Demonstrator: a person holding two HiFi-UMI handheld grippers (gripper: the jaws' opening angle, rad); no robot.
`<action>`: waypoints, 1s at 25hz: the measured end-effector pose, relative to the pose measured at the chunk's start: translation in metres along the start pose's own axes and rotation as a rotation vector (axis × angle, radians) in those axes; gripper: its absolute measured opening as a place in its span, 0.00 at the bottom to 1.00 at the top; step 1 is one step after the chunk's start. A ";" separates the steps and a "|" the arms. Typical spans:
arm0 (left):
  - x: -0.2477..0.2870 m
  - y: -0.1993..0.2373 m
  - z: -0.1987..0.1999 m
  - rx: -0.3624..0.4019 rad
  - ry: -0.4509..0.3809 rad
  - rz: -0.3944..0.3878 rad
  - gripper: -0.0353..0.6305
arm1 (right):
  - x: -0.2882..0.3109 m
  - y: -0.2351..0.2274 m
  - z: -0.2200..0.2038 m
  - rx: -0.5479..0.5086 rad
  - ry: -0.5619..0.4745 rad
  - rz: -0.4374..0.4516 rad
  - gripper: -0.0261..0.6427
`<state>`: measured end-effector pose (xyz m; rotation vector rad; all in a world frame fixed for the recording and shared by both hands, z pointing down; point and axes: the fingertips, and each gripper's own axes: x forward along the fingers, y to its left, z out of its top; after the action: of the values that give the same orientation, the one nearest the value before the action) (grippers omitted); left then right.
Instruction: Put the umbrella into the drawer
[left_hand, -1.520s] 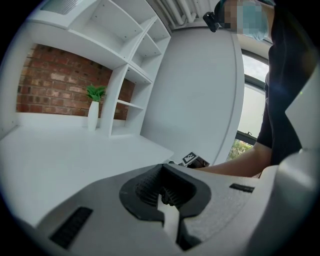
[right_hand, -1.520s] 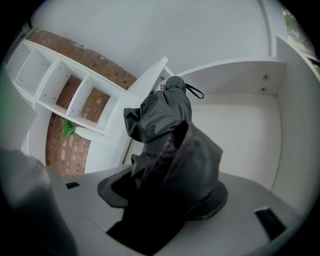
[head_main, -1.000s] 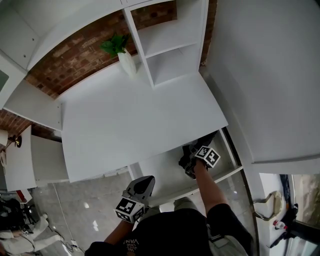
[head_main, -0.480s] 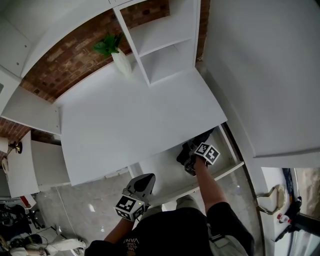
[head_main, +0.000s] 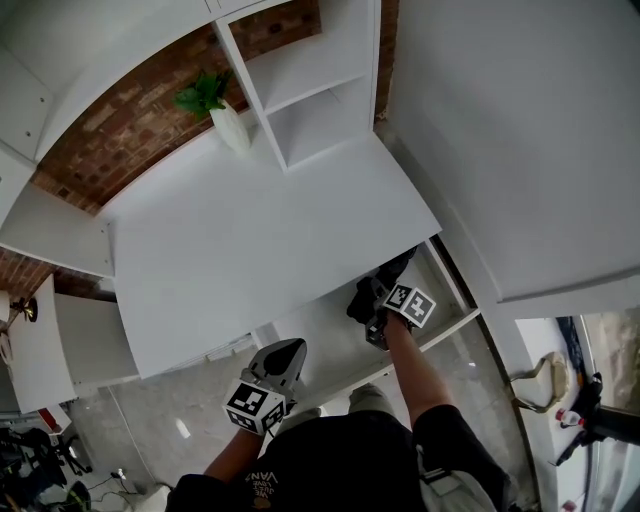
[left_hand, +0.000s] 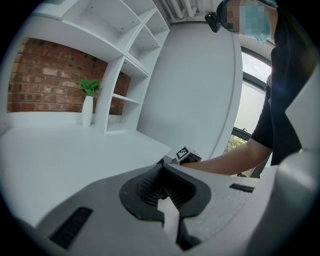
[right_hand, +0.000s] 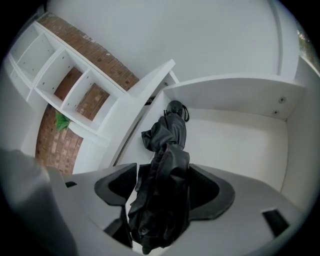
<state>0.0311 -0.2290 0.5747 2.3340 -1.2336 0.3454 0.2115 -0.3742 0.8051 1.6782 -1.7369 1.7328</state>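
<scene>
Between the wide-spread jaws of the right gripper (right_hand: 164, 186) lies the folded black umbrella (right_hand: 169, 140). The jaws have just been opening, and the pads appear clear of its fabric. The umbrella's far end rests on the floor of the open drawer (right_hand: 240, 145), close along the drawer's left wall. The left gripper (left_hand: 162, 187), jaws together on nothing, hangs before the white desk (left_hand: 75, 150), well apart from the drawer. The umbrella looks light, with loose, slippery cloth bunched over what is probably a stiff shaft. Any new hold is best taken round the middle of the bundle, not on a stray fold.
</scene>
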 end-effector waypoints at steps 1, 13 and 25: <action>-0.001 0.001 -0.001 0.005 0.001 -0.007 0.06 | -0.005 0.001 0.001 -0.007 -0.010 -0.003 0.49; -0.016 -0.008 0.009 0.057 -0.029 -0.120 0.06 | -0.079 0.025 0.001 -0.096 -0.151 -0.010 0.30; -0.051 0.000 0.008 0.079 -0.060 -0.198 0.06 | -0.152 0.067 -0.042 -0.115 -0.299 0.030 0.04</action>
<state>0.0021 -0.1972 0.5467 2.5253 -1.0210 0.2629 0.1917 -0.2774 0.6648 1.9483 -1.9516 1.4188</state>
